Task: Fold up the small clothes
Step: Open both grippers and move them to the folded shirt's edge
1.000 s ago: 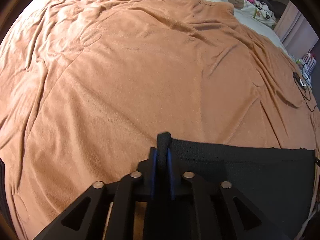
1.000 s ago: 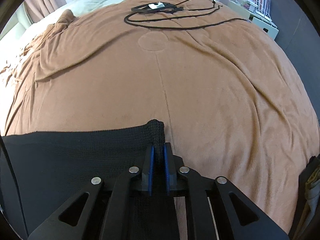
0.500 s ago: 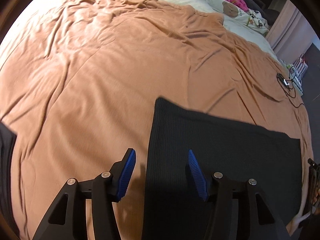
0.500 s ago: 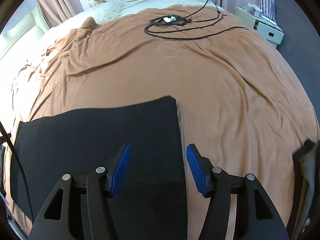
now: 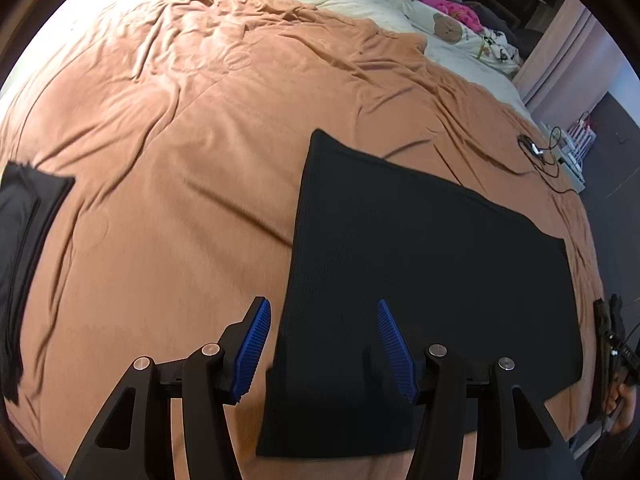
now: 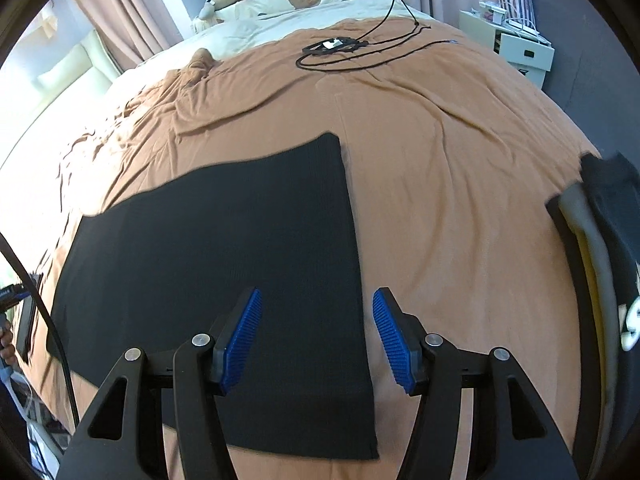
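the brown fleece blanket covered most of the bed, soft and rumpled with shallow creases, and on it the black ribbed knit garment lay spread flat as a broad rectangle, its edges straight and its corners squared, near the front edge of the bed. doing the step well probably meant checking that the laid panel was smooth and its layers aligned before taking fresh corners for the next fold, and gripping close to the edge so the thin knit would not bunch. the left gripper hung above the garment's left edge with jaws apart and nothing between the pads, having just let go; the right gripper hung above the right edge, likewise released and empty. at the right margin of the right wrist view a stack of folded dark clothes showed a pale layer and white print, and a dark folded piece lay at the far left in the left wrist view. a thin black cable coiled on the blanket farther back, glossy beside the matte fabrics.
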Motion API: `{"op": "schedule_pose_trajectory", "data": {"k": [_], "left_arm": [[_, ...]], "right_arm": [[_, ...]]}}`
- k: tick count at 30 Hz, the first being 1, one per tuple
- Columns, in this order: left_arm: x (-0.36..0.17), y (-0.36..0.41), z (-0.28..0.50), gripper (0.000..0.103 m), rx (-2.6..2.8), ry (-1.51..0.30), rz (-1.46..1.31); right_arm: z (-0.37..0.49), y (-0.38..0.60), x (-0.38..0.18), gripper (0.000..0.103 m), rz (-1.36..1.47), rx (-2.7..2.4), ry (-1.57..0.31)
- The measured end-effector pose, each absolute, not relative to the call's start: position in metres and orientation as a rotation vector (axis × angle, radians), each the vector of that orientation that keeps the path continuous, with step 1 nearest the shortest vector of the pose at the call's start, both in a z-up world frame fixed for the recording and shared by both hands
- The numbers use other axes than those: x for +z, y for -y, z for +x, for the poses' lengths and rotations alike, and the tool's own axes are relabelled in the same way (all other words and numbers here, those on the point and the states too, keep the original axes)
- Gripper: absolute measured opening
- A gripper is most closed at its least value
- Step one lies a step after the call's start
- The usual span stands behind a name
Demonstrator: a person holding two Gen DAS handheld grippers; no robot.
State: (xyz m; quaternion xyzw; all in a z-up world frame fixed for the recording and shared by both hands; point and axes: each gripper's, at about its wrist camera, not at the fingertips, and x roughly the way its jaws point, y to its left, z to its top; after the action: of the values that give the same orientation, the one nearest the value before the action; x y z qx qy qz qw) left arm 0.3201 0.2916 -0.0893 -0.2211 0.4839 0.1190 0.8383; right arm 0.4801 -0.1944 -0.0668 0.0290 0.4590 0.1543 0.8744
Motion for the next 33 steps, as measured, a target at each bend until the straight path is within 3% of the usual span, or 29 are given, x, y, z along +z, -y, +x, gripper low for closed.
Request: {"op": "schedule_pose_trajectory", "data": {"k": [13, 18, 33], "left_arm": [[-0.102, -0.276, 0.25, 0.058, 0.262, -0.972, -0.569], [-0.117, -0.283, 0.23, 0.058, 0.258, -0.952, -0.681], [-0.157, -0.292, 0.214, 0.058, 0.228, -0.941, -0.876]], "right_arm": [[0.402, 0.239, -0.071, 0.056, 0.162, 0.332, -0.943], [0.385, 0.259, -0.078, 0.066, 0.283, 0.33, -0.935], [0.368, 0.27, -0.115, 0.066, 0.483, 0.348, -0.951]]}}
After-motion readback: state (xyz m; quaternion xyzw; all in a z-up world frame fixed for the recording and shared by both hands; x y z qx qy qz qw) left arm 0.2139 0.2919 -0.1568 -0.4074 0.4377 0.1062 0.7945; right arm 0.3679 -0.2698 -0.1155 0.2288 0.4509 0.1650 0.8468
